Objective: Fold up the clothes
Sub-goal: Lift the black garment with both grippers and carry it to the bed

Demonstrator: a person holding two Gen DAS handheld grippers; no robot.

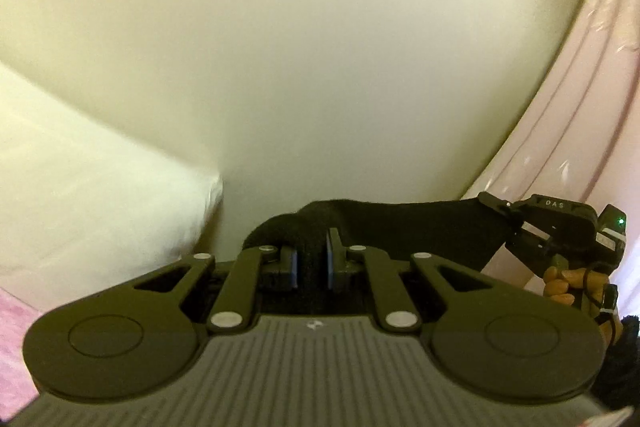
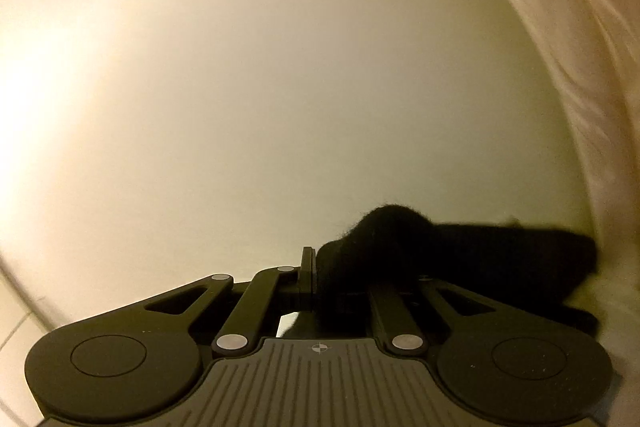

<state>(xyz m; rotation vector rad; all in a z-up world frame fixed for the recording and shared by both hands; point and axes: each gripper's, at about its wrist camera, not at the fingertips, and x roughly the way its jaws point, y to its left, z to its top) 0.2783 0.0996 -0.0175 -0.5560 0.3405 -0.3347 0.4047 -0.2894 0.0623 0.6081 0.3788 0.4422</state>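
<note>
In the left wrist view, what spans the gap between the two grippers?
A black garment stretches from the left gripper to the right gripper, seen in the left wrist view.

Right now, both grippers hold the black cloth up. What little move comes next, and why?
Probably pull the two apart a bit. The left gripper and right gripper each pinch the black cloth, but it looks bunched between them, so stretching should flatten it for folding.
</note>
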